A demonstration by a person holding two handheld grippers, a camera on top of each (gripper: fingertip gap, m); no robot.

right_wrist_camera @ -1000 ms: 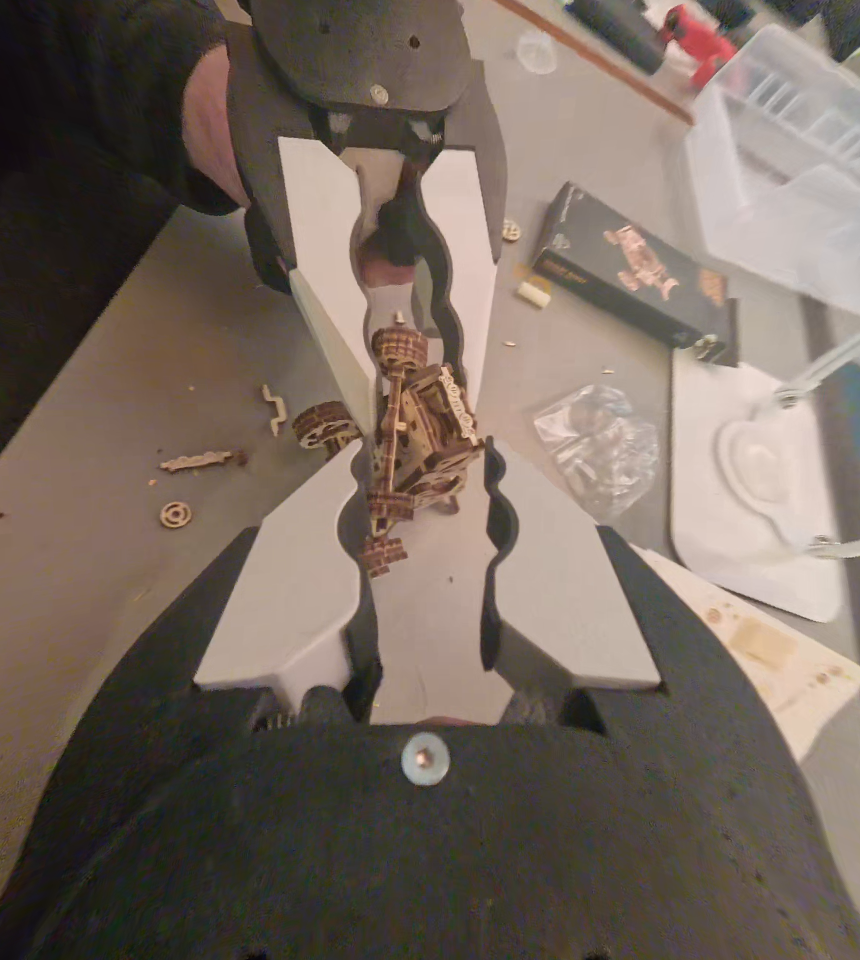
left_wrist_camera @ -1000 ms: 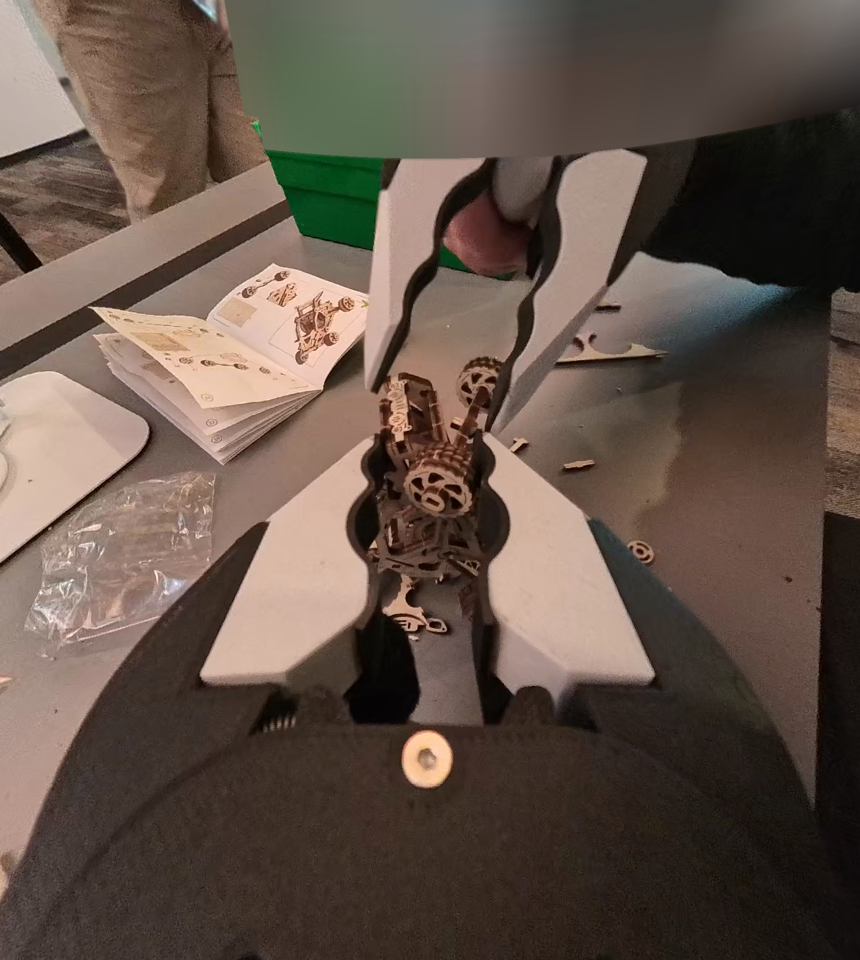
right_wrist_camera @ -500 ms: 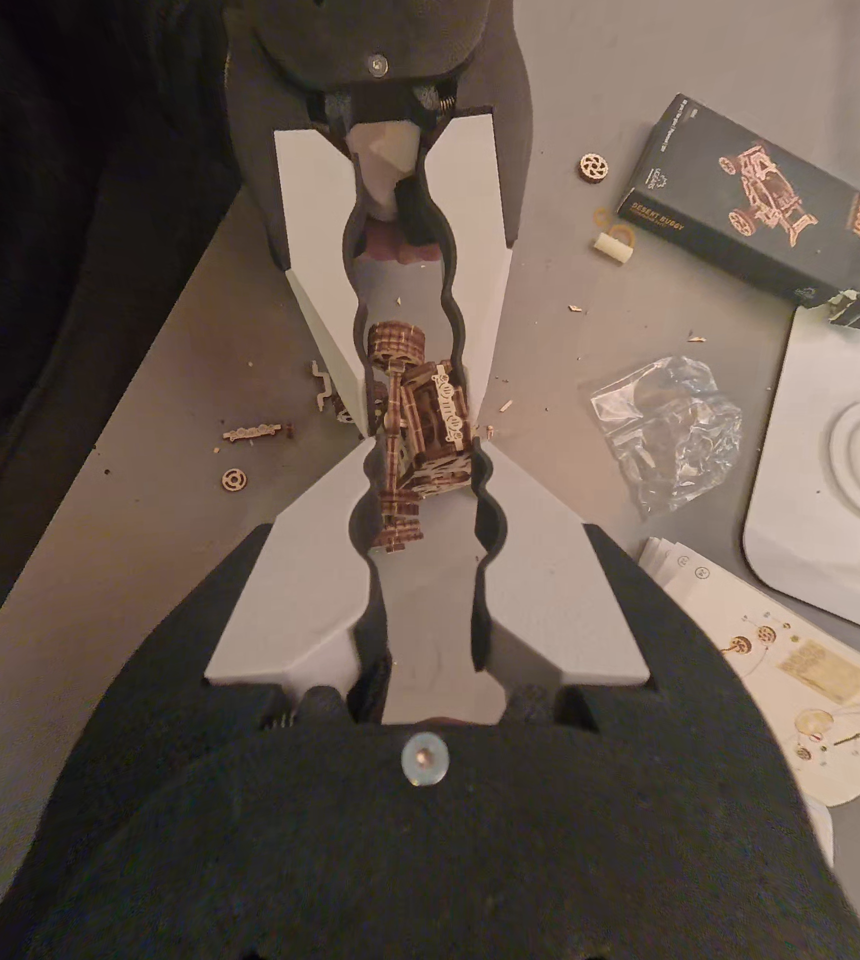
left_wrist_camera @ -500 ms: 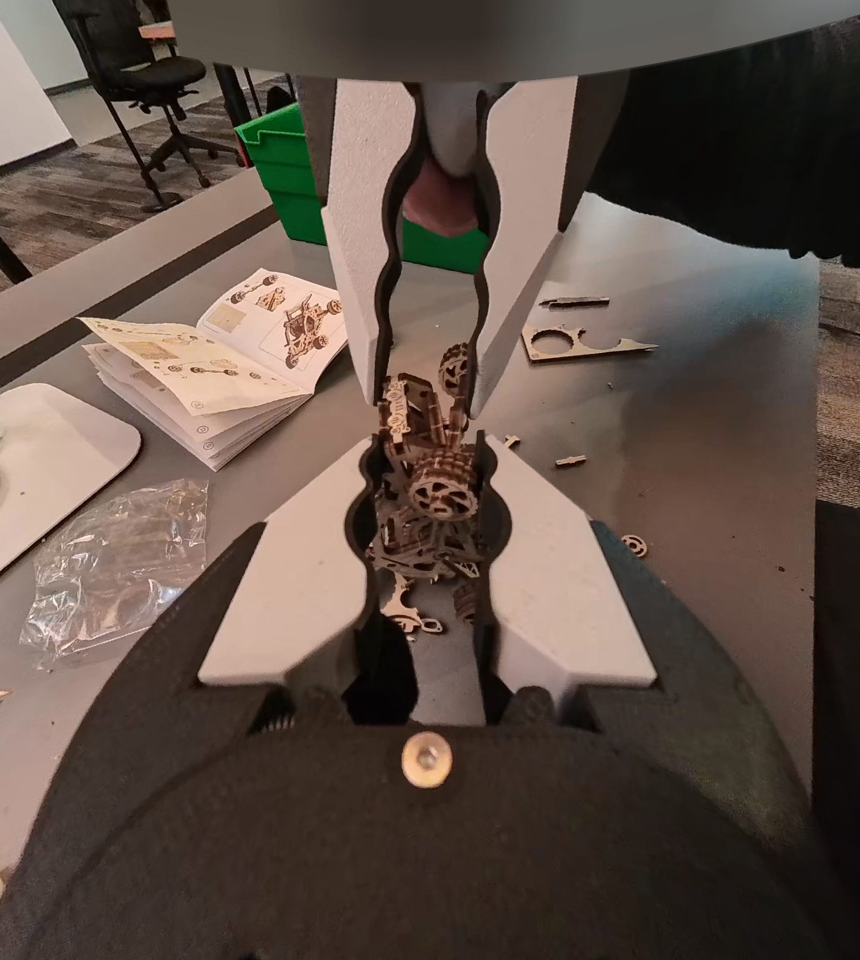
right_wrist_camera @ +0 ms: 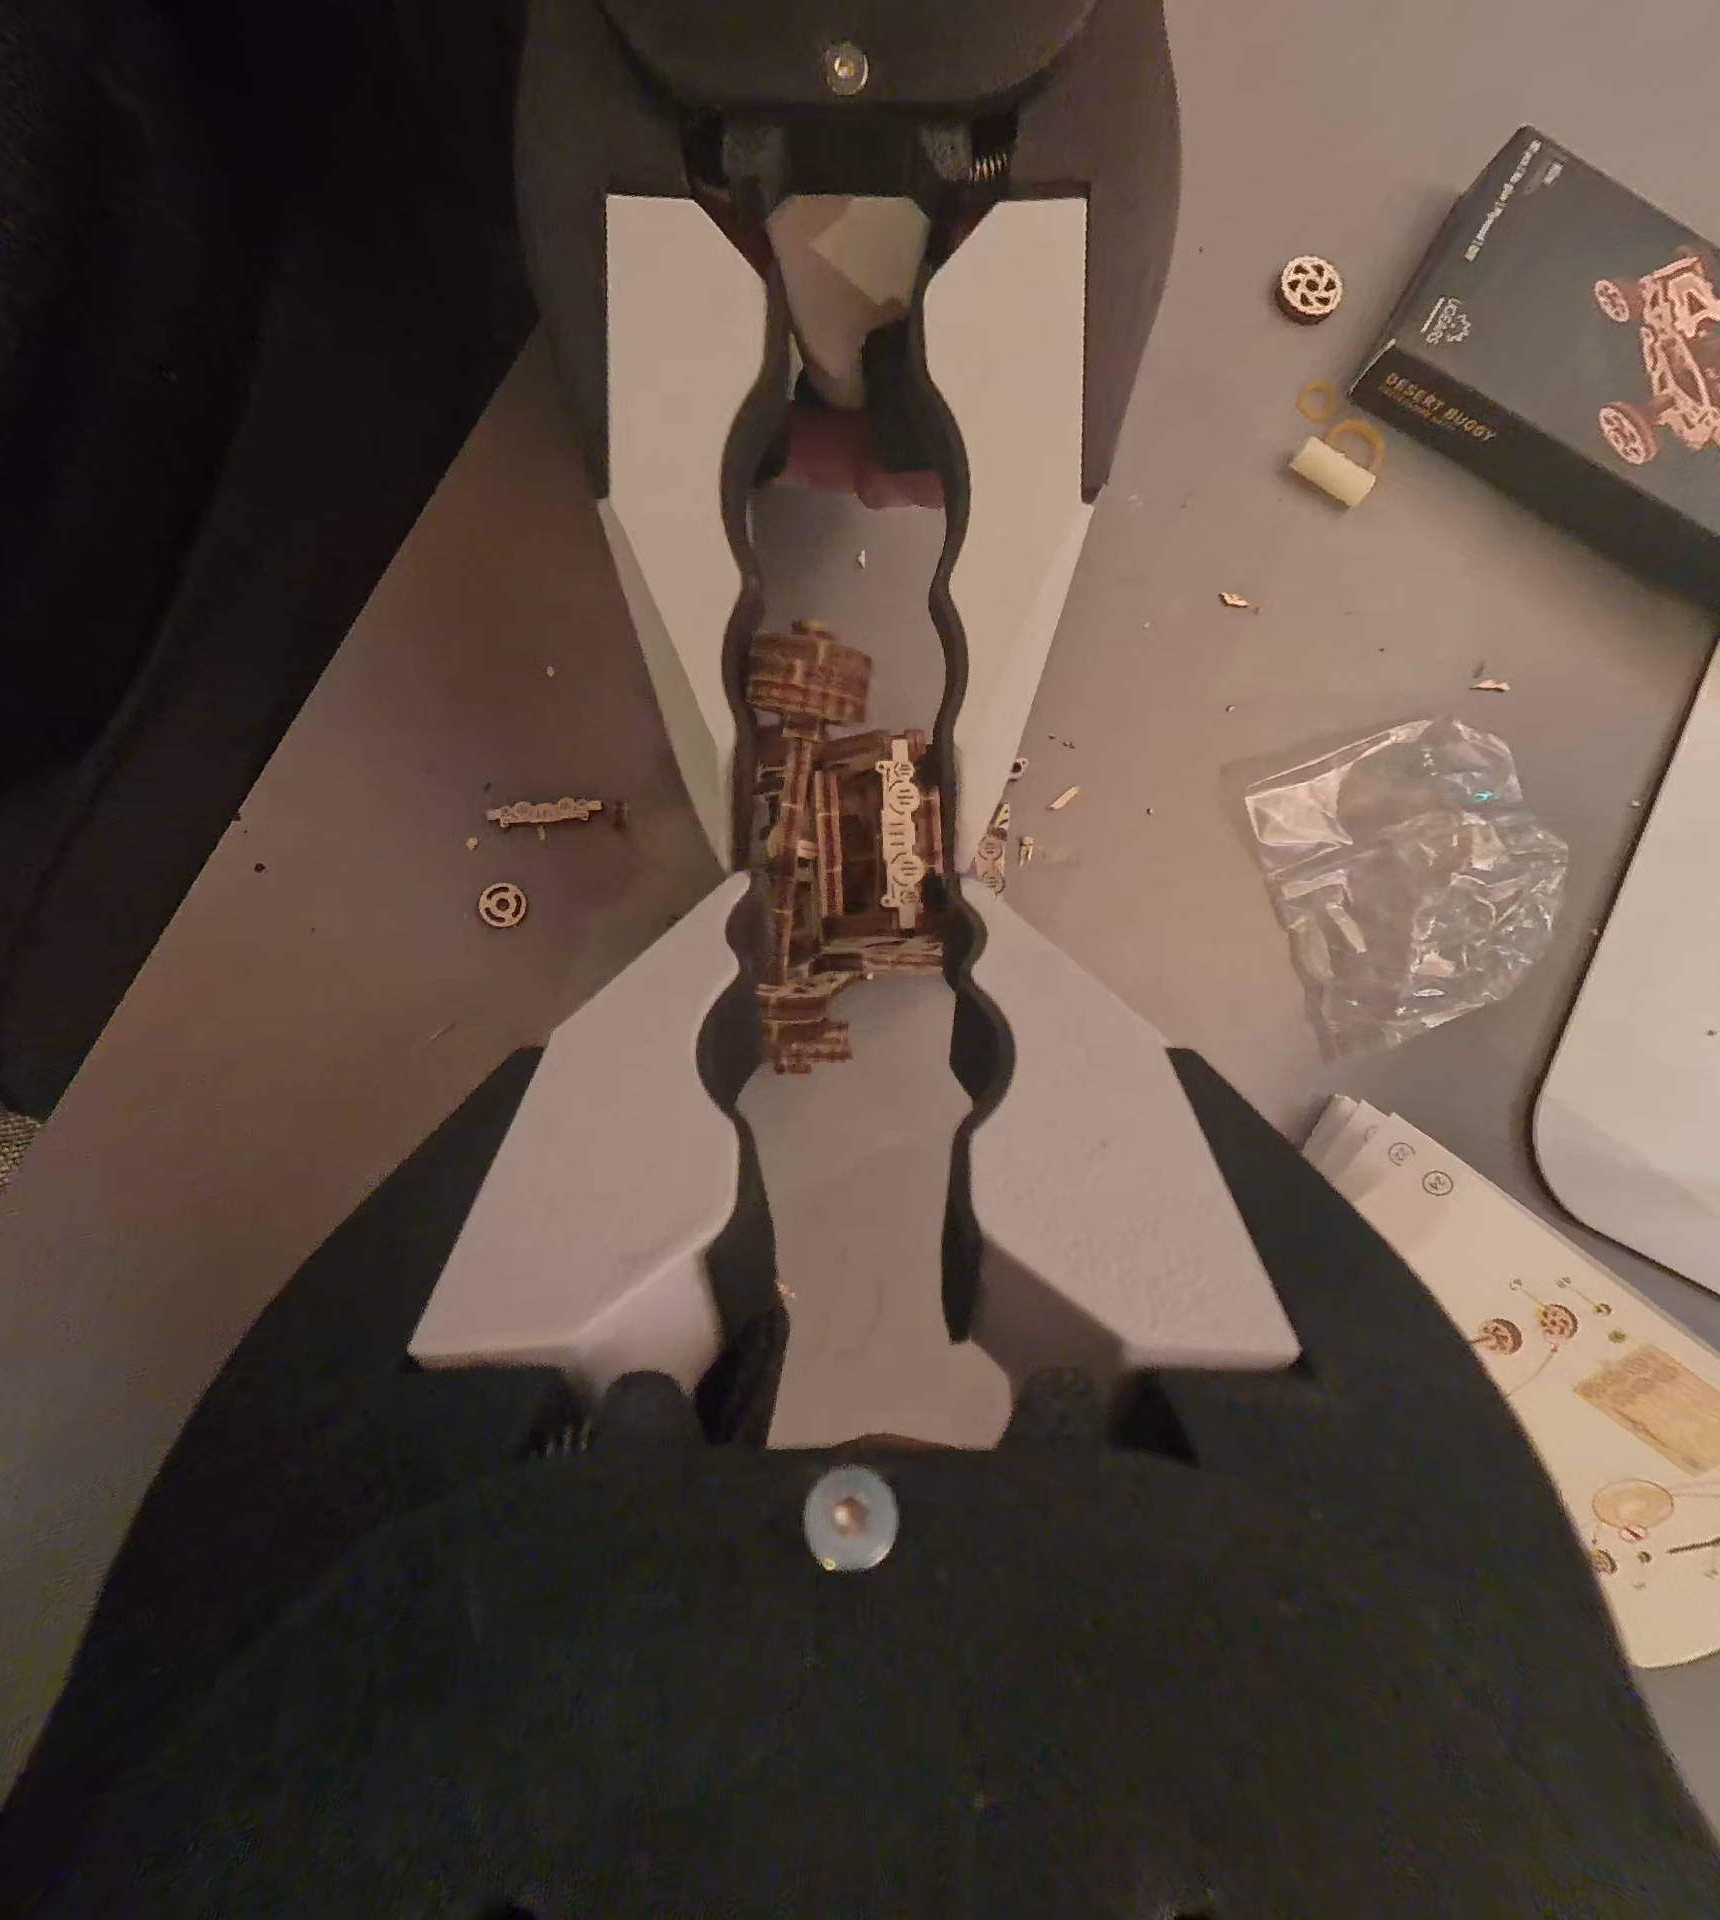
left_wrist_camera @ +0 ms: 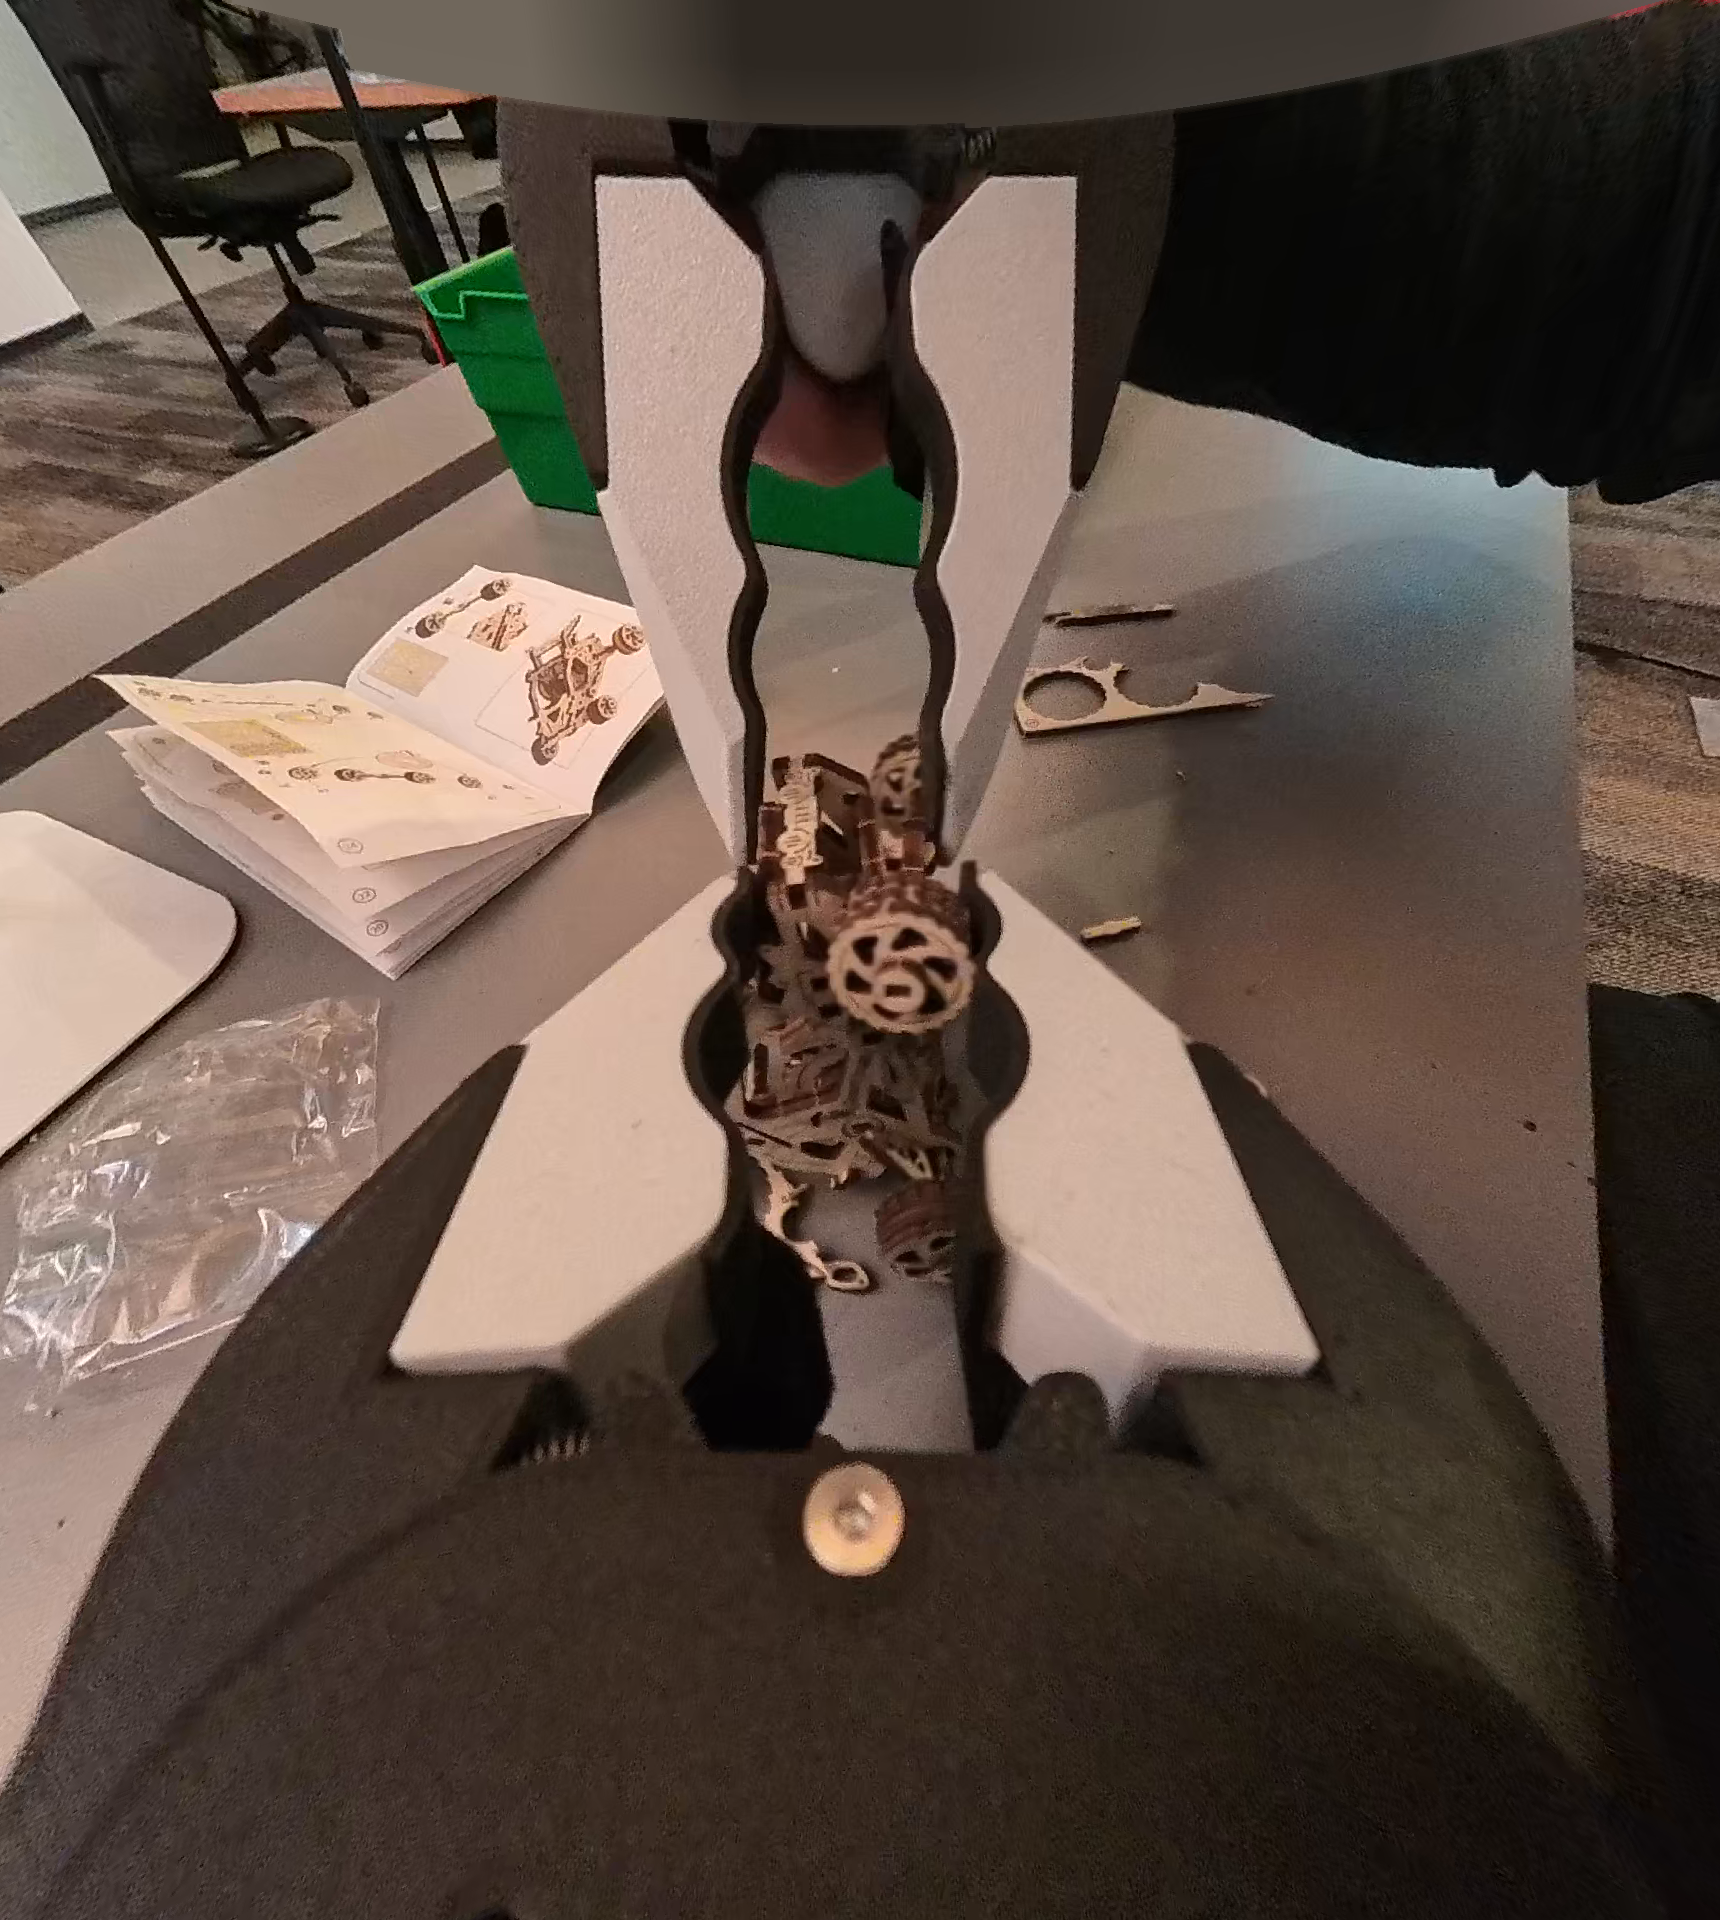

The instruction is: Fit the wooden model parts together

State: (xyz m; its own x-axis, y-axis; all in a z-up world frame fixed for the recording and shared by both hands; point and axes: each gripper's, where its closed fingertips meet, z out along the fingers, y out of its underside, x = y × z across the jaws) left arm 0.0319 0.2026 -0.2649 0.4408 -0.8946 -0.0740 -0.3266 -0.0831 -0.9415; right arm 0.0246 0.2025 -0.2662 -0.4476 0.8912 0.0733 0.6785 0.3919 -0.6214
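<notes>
The left gripper has its fingers clamped on the wooden model, a small buggy whose pale spoked wheel faces the left wrist camera just above the finger tips. The right gripper meets it tip to tip from the far side, and its fingers also sit closed against the sides of the model, which is held between both pairs above the grey surface. In the right wrist view the model stands on end, one ribbed wheel at the far end between the left gripper's fingers and another at the near end. Around the grippers lie loose bits: a small ring-shaped piece and a thin toothed strip to the left in the right wrist view, a spare wheel and a pale stub at the far right beside a dark box with a picture of the buggy. A crumpled clear bag lies to the right, next to a white tray. In the left wrist view an open booklet rests to the left, the bag near it, a cut-out wooden sheet to the far right, and a green bin stands at the far edge of the surface. An office chair stands on the floor beyond.
</notes>
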